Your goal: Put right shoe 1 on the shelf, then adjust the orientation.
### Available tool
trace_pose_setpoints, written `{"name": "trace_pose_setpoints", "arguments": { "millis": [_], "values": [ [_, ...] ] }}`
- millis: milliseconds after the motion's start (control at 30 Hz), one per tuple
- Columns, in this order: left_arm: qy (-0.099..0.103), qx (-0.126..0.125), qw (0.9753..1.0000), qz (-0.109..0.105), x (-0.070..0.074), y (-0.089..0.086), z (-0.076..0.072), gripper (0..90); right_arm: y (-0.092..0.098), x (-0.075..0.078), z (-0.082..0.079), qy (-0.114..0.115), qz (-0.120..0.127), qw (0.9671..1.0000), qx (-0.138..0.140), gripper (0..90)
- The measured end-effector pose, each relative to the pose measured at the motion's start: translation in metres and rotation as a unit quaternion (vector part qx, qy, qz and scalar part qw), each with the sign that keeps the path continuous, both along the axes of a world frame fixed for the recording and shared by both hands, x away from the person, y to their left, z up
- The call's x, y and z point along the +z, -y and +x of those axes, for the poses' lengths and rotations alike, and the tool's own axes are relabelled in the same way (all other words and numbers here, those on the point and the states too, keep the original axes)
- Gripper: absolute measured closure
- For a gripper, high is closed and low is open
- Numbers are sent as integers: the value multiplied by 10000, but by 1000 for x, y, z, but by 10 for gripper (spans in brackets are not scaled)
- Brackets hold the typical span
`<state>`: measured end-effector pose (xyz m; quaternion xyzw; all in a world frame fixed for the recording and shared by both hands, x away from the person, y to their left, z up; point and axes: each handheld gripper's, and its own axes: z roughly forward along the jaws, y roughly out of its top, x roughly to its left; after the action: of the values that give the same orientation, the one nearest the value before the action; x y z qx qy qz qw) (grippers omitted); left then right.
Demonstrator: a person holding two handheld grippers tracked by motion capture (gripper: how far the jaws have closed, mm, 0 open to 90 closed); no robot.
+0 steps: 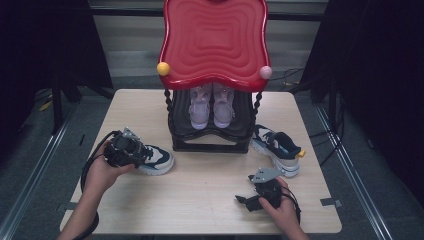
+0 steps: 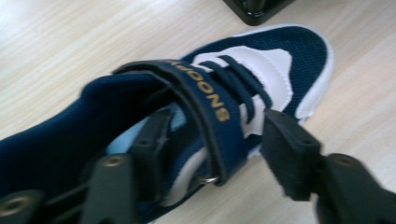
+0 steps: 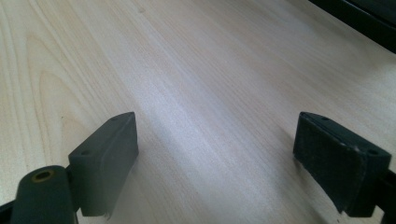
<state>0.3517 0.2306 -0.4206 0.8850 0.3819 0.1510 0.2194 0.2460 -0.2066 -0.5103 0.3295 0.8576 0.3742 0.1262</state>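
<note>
— Pale wood table [image 1: 200, 190], dark curtains around?
— Yes. Left gripper [image 2: 212, 140] straddled the navy shoe [image 2: 261, 70] at near left, jaws spread; right gripper [image 3: 215, 158] hung wide apart, near right.

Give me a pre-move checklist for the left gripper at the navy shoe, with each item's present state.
1. Left gripper jaws straddle the navy shoe at its strap: ok.
2. Jaws closed on the shoe: not ok, they stand apart.
3. Shoe flat on the table: ok.
4. Space on the rack lower shelf: cannot tell; the pink shoes fill its middle.
5. Right gripper open, away from the second navy shoe: ok.
</note>
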Motion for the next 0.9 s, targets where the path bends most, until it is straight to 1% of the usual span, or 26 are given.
{"name": "trace_pose_setpoints", "arguments": {
  "millis": [67,100,200,233,267,300,433,467,533,567,600,700,833,867,900],
  "values": [
    [-82,31,9999,-53,1,-1,0,570,0,0,0,0,0,10000,-1,136],
    [-105,19,9999,-17,1,0,0,577,0,0,0,0,-1,10000,-1,136],
    [-123,35,9999,8,2,0,-1,589,0,0,0,0,0,10000,-1,136],
    [-130,85,9999,-39,1,1,-2,595,0,0,0,-1,-1,10000,-1,136],
    [-113,60,9999,17,2,0,-2,601,0,0,0,-1,-1,10000,0,136],
    [-155,66,9999,-29,2,1,-3,617,0,0,0,1,-1,10000,-1,136],
    [-202,30,9998,24,4,3,-5,664,0,0,0,0,0,10000,0,136],
    [-213,61,9998,-30,4,3,-6,669,0,0,0,-1,0,10000,-1,136],
    [-247,74,9997,-32,5,3,-8,677,0,0,0,0,0,10000,2,136],
    [-243,115,9996,-92,4,3,-9,681,0,0,0,-1,0,10000,1,136],
    [-240,91,9997,-56,5,3,-9,686,0,0,0,0,0,10000,1,136],
    [-275,127,9995,-73,5,1,-11,696,0,0,0,-2,-7,10000,-2,135],
    [-197,332,9991,-167,8,-4,-11,704,0,0,0,-2,-6,10000,-2,135],
    [-192,418,9987,-213,8,-5,-10,705,0,0,0,-4,-1,10000,-1,136],
    [-137,505,9984,-229,9,-6,-9,705,0,0,0,-2,-4,10000,-1,135]
  ]
}}
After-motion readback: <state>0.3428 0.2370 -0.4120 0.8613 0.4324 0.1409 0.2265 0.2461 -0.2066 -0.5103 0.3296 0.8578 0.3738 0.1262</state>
